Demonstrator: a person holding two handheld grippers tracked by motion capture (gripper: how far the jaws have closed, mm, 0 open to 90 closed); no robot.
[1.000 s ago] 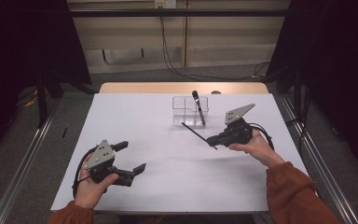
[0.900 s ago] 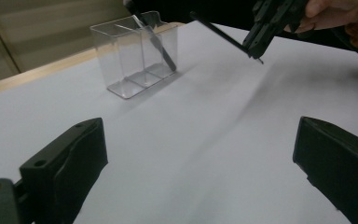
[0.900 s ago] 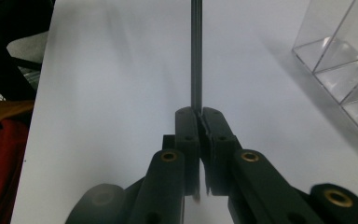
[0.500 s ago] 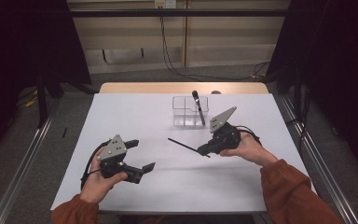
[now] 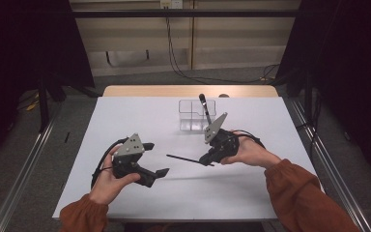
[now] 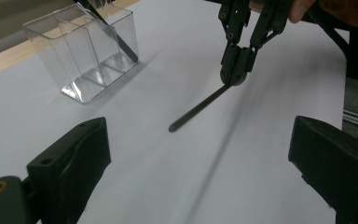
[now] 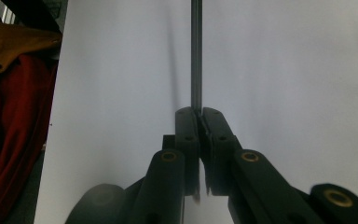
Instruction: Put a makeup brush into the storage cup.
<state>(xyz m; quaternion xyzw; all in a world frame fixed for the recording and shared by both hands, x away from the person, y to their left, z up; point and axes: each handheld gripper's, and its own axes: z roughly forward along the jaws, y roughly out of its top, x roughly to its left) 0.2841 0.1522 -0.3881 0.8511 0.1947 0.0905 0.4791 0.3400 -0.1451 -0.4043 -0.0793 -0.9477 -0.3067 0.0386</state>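
While the right gripper [image 5: 207,160] clamps one end of a thin black rod [image 5: 183,158], its jaws pressed together around it, the rod juts out toward nine o'clock just above the white table [image 5: 125,111] in the high view. The left gripper [image 5: 155,159] rests near the table's seven o'clock edge, jaws spread wide and holding nothing, with the rod's free tip just off its two o'clock side. A clear plastic two-compartment holder [image 5: 196,115] stands at twelve o'clock from the right gripper, a second black rod [image 5: 205,108] leaning in its right compartment
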